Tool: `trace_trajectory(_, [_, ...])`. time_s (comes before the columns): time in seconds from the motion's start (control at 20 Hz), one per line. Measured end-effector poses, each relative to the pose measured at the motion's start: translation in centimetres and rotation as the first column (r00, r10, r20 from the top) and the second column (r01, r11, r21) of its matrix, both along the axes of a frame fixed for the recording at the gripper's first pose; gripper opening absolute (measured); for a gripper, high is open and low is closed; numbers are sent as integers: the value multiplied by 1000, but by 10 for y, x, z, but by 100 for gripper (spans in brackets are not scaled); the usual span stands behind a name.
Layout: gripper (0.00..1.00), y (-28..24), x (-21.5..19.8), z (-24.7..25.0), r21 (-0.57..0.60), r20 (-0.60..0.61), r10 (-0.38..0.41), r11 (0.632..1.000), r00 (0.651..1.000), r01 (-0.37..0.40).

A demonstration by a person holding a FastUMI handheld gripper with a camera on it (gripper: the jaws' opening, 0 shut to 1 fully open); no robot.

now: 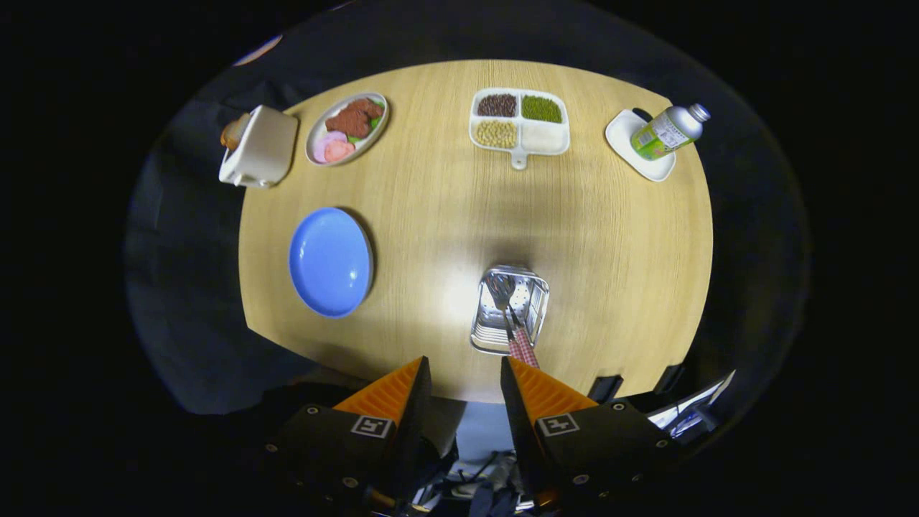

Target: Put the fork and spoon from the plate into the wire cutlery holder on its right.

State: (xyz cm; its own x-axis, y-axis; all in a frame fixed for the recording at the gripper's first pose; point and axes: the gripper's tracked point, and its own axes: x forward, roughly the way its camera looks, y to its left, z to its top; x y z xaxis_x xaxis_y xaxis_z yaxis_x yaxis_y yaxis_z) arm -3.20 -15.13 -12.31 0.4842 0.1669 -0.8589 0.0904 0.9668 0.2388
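The gripper hangs wide open with nothing in it. Just ahead of its right finger, the cutlery holder has fork and spoon inside, handles tilted toward the fingers. Further left, the blue plate lies bare.

Surface: a light wooden table with rounded corners.
Near side: a blue plate to the left; a wire cutlery holder to its right, well apart (cutlery handles stick out of it).
Far side, left to right: a white toaster at the edge, an oval dish of food, a divided tray of beans, a small white tray bearing what looks like a tilted bottle.
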Motion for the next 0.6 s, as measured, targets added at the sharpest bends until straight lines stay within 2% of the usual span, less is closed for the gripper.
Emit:
trace_trajectory(0.1, [60,-4,9,24,18,152,-52,999,987,50])
trace_trajectory(0.15, [60,-9,12,38,18,238,-73,997,969,71])
trace_trajectory(0.25, [61,-23,11,67,0,402,-104,994,910,113])
trace_trajectory(0.45, [66,-52,11,117,-22,669,-168,969,724,245])
trace_trajectory(0.6, [70,-68,-3,150,-55,800,-160,940,579,336])
